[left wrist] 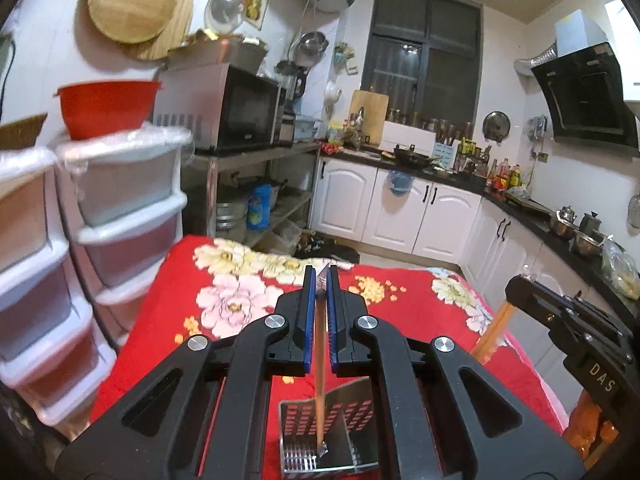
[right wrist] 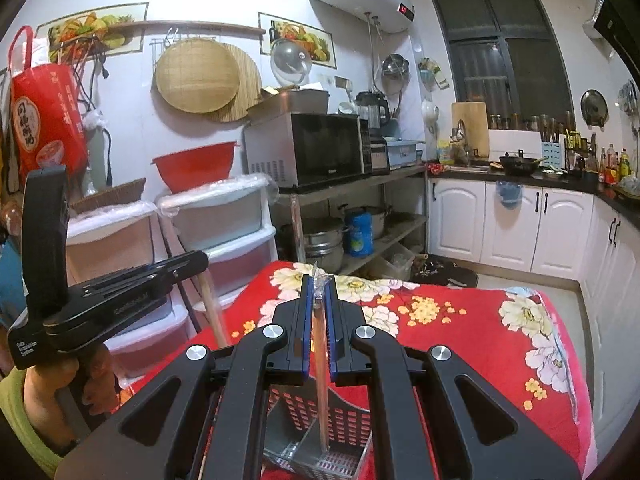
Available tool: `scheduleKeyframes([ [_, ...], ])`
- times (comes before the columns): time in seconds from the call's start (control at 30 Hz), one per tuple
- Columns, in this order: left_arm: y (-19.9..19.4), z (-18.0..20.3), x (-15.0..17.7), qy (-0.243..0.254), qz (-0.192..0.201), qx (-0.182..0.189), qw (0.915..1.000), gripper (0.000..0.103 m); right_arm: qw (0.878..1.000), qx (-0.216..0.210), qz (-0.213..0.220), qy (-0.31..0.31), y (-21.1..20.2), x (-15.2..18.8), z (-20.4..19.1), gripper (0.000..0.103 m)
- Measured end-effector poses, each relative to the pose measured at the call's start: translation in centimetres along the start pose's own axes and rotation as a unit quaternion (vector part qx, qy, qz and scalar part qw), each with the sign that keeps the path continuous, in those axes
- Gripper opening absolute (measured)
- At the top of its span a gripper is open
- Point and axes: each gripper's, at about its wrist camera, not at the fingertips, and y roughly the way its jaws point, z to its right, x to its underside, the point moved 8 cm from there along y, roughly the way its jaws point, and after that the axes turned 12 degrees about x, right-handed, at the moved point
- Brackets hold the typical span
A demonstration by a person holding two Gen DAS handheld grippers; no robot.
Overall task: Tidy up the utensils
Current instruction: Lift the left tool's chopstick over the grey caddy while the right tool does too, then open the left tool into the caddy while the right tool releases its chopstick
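My left gripper [left wrist: 319, 280] is shut on a wooden chopstick [left wrist: 320, 380] that hangs down into a perforated steel utensil holder [left wrist: 352, 412] on the red floral cloth. My right gripper [right wrist: 319, 288] is shut on a second wooden chopstick [right wrist: 322, 392], whose lower end also stands inside the steel holder [right wrist: 344, 420]. Clear plastic wrap sticks out above both sets of fingertips. The right gripper's body [left wrist: 572, 320] shows at the right edge of the left wrist view with its chopstick [left wrist: 494, 330]. The left gripper's body [right wrist: 112, 296] shows at the left of the right wrist view.
The table with the red floral cloth [left wrist: 420, 308] fills the near ground. Plastic drawer units [left wrist: 120, 208] with a red bowl [left wrist: 106, 106] stand left. A metal shelf with a microwave [left wrist: 236, 110] is behind. White cabinets and a dark counter [left wrist: 440, 172] run along the right.
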Motion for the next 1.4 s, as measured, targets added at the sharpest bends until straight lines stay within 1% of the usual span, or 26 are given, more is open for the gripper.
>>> scheduleKeyframes([
  [0.17, 1.1, -0.9, 2.1, -0.007, -0.009, -0.002, 0.9999, 0.001, 1.000, -0.002, -0.018, 0.007, 1.3, 1.4, -0.1, 0.006],
  [0.3, 1.6, -1.0, 3.0, -0.006, -0.015, 0.001, 0.9999, 0.001, 0.999, -0.001, -0.033, 0.010, 2.2, 2.5, -0.2, 0.006],
  [0.47, 1.8, -1.1, 3.6, 0.002, -0.010, -0.003, 0.9999, 0.001, 0.999, 0.002, -0.049, 0.016, 2.8, 3.6, 0.0, 0.006],
  [0.67, 2.0, -1.5, 4.3, -0.005, -0.017, -0.004, 0.9998, 0.001, 0.997, 0.013, -0.072, 0.026, 3.3, 5.0, 0.9, 0.007],
  [0.87, 1.9, -1.4, 4.7, -0.007, -0.021, -0.001, 0.9998, 0.001, 0.996, 0.023, -0.076, 0.032, 2.6, 5.4, 1.7, 0.007],
  [0.97, 1.6, -1.4, 5.2, -0.005, -0.024, -0.003, 0.9997, 0.001, 0.996, 0.025, -0.080, 0.035, 2.1, 5.8, 2.1, 0.016],
  [1.0, 1.5, -1.5, 5.3, -0.006, -0.025, -0.003, 0.9997, 0.001, 0.996, 0.027, -0.082, 0.035, 2.0, 5.9, 2.1, 0.022],
  [1.1, 1.4, -1.8, 5.7, -0.012, -0.034, -0.002, 0.9993, 0.001, 0.995, 0.029, -0.086, 0.036, 1.8, 6.2, 2.3, 0.023],
  [1.13, 1.4, -1.8, 5.9, -0.016, -0.038, 0.000, 0.9991, 0.002, 0.995, 0.030, -0.088, 0.037, 1.6, 6.4, 2.3, 0.027],
  [1.2, 1.2, -1.9, 6.4, -0.021, -0.045, 0.001, 0.9988, 0.006, 0.995, 0.031, -0.090, 0.038, 1.3, 6.7, 2.4, 0.033],
  [1.23, 1.2, -2.0, 6.5, -0.020, -0.046, -0.001, 0.9987, 0.007, 0.995, 0.031, -0.091, 0.039, 1.2, 6.8, 2.4, 0.034],
  [1.3, 1.0, -2.1, 6.9, -0.018, -0.049, -0.003, 0.9986, 0.014, 0.995, 0.031, -0.092, 0.038, 1.0, 7.1, 2.5, 0.036],
  [1.37, 0.7, -2.2, 7.3, -0.020, -0.052, -0.003, 0.9985, 0.017, 0.995, 0.033, -0.092, 0.036, 0.6, 7.3, 2.5, 0.041],
  [1.4, 0.6, -2.2, 7.5, -0.020, -0.052, -0.003, 0.9984, 0.017, 0.994, 0.033, -0.094, 0.036, 0.4, 7.5, 2.5, 0.046],
])
